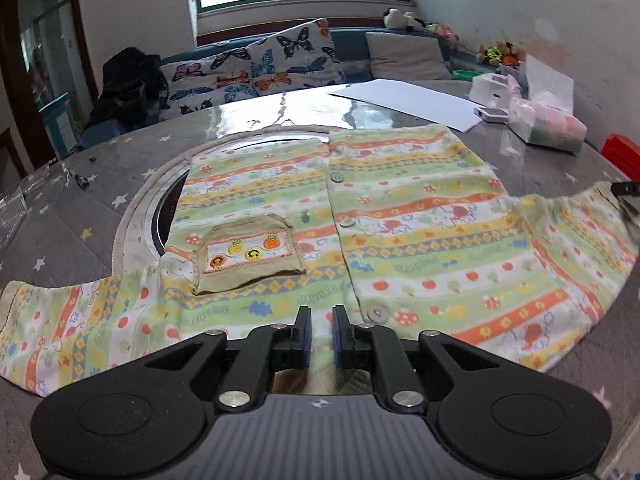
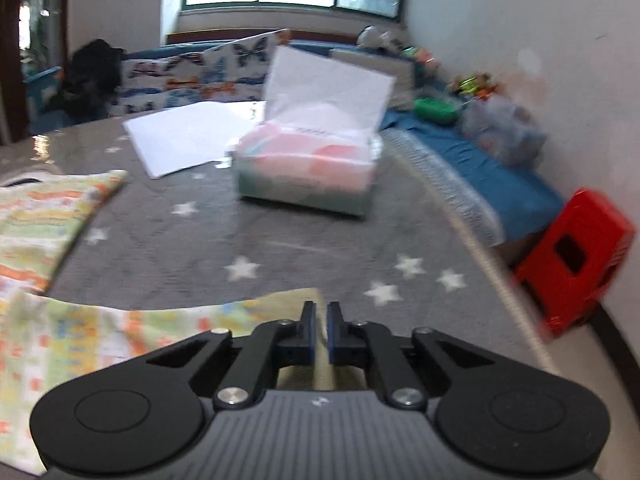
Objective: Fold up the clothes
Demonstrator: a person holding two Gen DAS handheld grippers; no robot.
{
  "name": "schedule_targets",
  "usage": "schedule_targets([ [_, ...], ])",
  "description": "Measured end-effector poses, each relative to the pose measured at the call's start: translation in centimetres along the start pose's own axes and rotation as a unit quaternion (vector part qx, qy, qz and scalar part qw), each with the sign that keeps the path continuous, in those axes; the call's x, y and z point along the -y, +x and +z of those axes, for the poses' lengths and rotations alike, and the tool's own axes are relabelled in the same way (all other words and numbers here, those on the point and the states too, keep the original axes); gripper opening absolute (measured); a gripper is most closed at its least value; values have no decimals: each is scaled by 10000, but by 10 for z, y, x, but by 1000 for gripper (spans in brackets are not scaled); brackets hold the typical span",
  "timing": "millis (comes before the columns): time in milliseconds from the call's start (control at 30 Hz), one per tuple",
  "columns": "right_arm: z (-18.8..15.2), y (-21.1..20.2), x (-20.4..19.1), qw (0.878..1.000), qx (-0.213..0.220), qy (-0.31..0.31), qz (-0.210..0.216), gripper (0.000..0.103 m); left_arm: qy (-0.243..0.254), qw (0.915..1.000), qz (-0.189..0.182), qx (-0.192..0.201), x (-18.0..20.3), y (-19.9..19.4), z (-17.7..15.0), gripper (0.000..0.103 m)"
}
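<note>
A child's striped, buttoned shirt (image 1: 400,208) lies spread flat on the round grey star-patterned table (image 1: 60,216), with a tan pocket (image 1: 244,254) on its front and both sleeves out to the sides. My left gripper (image 1: 321,322) sits low over the shirt's near edge at the collar, jaws nearly closed with a small gap; whether cloth is pinched is not visible. My right gripper (image 2: 320,330) is at the end of the right sleeve (image 2: 160,332), jaws close together on the sleeve's edge. It also shows in the left wrist view (image 1: 626,190) at the sleeve's tip.
A tissue box (image 2: 308,168) stands ahead of the right gripper, white paper (image 2: 184,140) beyond it. A metal lazy Susan (image 1: 160,208) lies under the shirt. A red stool (image 2: 572,256) stands off the table's right edge. Sofa with butterfly cushions (image 1: 256,68) behind.
</note>
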State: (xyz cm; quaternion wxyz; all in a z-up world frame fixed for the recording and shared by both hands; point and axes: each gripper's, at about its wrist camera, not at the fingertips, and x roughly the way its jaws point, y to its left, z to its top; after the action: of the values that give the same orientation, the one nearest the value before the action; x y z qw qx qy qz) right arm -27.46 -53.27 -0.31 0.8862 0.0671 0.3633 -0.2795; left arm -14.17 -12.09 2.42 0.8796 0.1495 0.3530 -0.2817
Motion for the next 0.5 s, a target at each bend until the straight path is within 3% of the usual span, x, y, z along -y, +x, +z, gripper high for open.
schedule_targets([
  [100,-1,-1,7,10000,24,54,38,10,150,9999,58,37,2,-4,-4,14],
  [167,0,-4,9,9998,16,130,122,27,176,9998,75,42,2,-7,-5,14],
  [200,1,-6,11,9997,20,197,167,41,164,9998,72,39,1,-8,-5,14],
  [233,1,-8,14,9993,13,282,232,45,164,9998,79,43,1,-9,-5,14],
  [400,-8,-8,18,9986,-137,350,363,44,148,9999,-42,77,4,-15,0,16],
  [467,-11,-10,19,9980,-115,375,498,31,204,9997,-129,102,11,-16,2,16],
  [500,-11,-12,17,9981,-113,343,509,16,240,9995,-173,114,15,-17,3,17],
])
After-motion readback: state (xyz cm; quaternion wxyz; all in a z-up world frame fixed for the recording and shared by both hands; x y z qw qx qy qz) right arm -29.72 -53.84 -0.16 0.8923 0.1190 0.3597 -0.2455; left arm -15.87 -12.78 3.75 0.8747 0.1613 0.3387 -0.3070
